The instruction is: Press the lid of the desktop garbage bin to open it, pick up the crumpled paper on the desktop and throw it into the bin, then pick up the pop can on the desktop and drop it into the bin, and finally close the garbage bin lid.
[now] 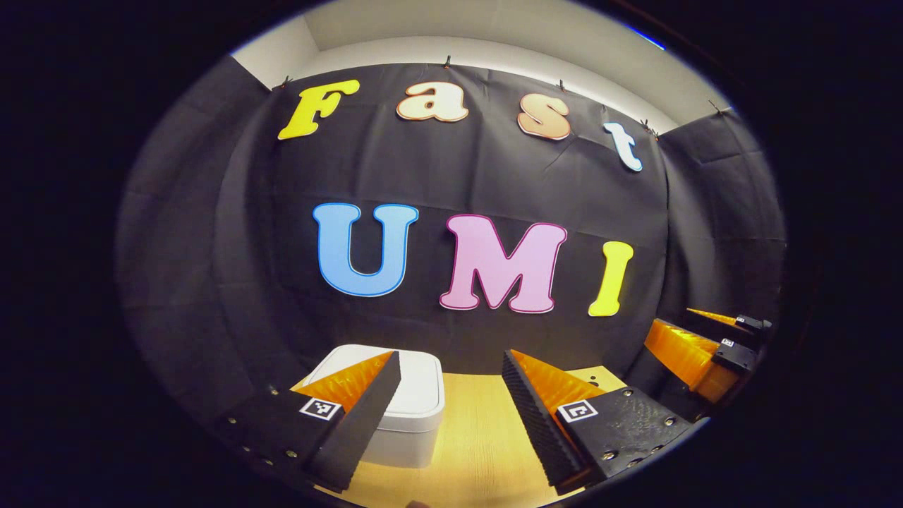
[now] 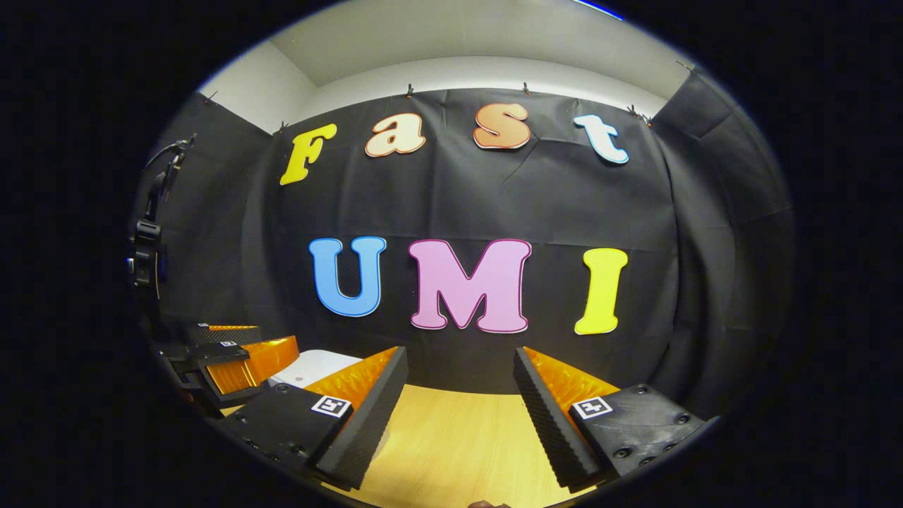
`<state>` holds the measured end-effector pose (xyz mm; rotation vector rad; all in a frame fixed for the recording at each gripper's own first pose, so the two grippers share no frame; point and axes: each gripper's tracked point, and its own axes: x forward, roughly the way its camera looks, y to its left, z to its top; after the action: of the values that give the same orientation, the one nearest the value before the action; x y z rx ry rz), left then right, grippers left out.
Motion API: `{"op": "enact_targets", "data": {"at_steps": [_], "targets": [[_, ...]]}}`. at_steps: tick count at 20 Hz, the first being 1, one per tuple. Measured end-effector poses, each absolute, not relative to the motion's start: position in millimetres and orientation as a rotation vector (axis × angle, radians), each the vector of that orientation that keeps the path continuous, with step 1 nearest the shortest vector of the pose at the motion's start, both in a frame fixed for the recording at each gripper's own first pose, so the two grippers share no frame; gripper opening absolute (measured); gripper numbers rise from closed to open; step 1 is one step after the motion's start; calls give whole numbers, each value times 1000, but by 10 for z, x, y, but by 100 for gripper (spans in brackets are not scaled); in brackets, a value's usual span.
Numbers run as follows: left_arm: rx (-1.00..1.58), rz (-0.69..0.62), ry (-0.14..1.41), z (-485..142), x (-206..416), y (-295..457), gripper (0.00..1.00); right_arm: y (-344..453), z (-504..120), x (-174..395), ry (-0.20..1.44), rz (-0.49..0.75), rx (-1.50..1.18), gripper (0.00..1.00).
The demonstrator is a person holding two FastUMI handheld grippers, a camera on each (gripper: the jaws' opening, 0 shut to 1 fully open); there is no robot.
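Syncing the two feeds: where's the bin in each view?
Left gripper view: bin, lid shut, lower left of centre, behind the claw's left finger.
Right gripper view: bin, a sliver at lower left, between the other claw and this claw's left finger.
Shared landmark: wooden desktop.

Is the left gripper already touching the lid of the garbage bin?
Cannot tell. In the left gripper view, the open left gripper has one finger overlapping the closed garbage bin lid; no contact or gap shows plainly there.

Dim booth, warm light on the tabletop (image 2: pixel 458 437), sharp centre, strong fisheye bending at edges
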<state>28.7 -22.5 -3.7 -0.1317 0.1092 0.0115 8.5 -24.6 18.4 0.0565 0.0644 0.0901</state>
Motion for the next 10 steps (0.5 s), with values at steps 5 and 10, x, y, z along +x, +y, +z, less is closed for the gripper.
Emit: {"op": "enact_targets", "data": {"at_steps": [5,10], "targets": [[-89,21,68,81,288,-118,96,-305,113,74,75,57,25,98],[-114,5,49,133,218,-147,96,-215,145,-2,63,62,-5,98]]}}
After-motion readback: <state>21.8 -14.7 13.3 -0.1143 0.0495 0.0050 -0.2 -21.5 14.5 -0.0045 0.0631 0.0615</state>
